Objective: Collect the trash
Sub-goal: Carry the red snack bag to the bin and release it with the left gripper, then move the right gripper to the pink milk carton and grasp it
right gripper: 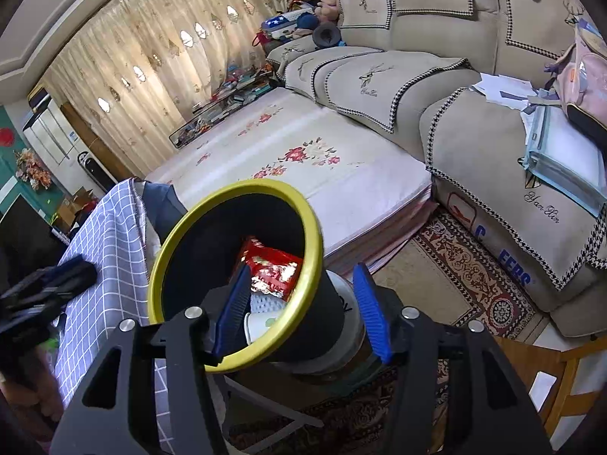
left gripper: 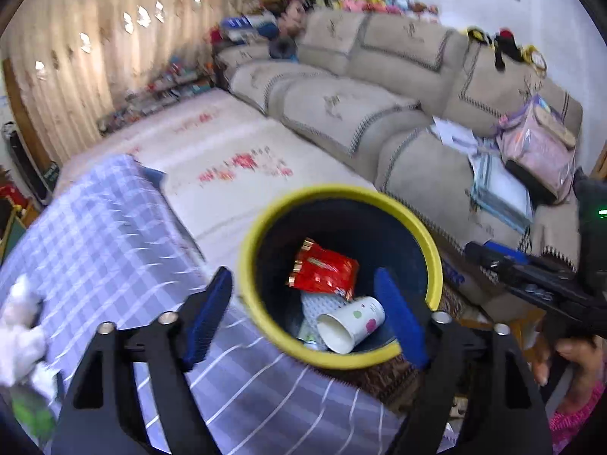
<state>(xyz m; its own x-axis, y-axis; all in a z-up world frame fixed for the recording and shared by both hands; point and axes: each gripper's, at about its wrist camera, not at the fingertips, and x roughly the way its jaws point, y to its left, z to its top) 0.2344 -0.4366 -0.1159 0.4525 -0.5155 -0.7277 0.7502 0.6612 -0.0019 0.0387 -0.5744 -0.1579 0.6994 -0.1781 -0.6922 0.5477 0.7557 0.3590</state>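
Observation:
A black trash bin with a yellow rim [left gripper: 265, 223] is tilted toward me; it also shows in the right wrist view [right gripper: 170, 239]. Inside lie a red snack wrapper [left gripper: 324, 267], a white paper cup with coloured dots [left gripper: 351, 324] and a white dotted packet [left gripper: 316, 305]. My left gripper [left gripper: 307, 314] is open and empty, just above the bin's mouth. My right gripper [right gripper: 299, 311] is shut on the bin's wall, one finger inside the rim and one outside, and holds it up. The wrapper [right gripper: 273, 269] and cup [right gripper: 260, 326] show there too.
A table with a lilac checked cloth [left gripper: 114, 235] is at the left, with a white crumpled thing [left gripper: 21, 333] on its edge. A floral mattress [right gripper: 303, 159], a beige sofa [right gripper: 474, 159] with papers and a pink bag, and a patterned rug [right gripper: 466, 276] lie beyond.

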